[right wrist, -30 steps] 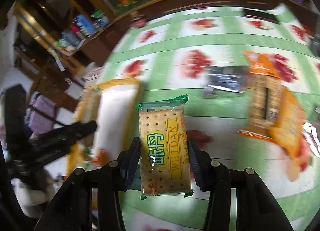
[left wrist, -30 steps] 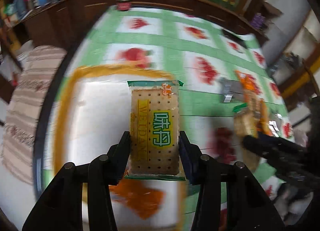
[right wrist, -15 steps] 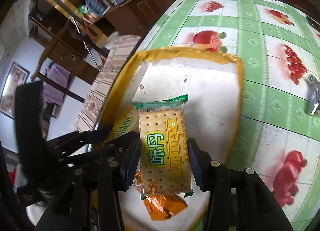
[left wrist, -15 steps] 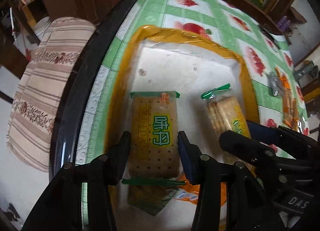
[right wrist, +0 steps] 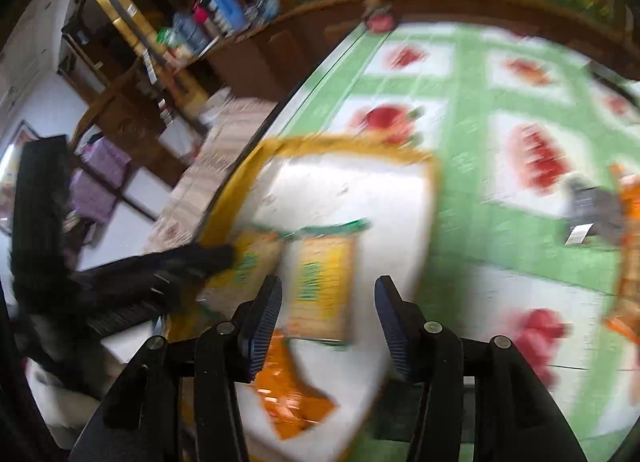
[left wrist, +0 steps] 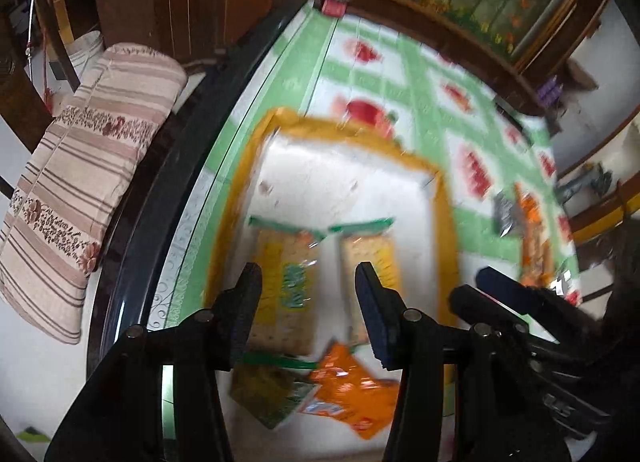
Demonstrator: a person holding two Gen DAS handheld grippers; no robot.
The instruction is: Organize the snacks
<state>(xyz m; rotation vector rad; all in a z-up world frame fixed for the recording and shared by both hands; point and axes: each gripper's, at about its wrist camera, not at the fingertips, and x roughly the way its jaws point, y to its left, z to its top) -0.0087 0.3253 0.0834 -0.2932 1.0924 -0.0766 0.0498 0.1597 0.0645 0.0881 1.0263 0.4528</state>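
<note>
Yellow-rimmed tray [left wrist: 446, 198] with 2 cracker packs [left wrist: 286, 282], both grippers' fingers [left wrist: 250, 302] wide apart, empty

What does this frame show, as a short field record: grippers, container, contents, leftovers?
left gripper: open, empty
right gripper: open, empty
container: white tray with yellow rim
contents: two cracker packs side by side, an orange snack bag, a green packet
leftovers: orange snack packs and a dark packet on the green tablecloth
</note>
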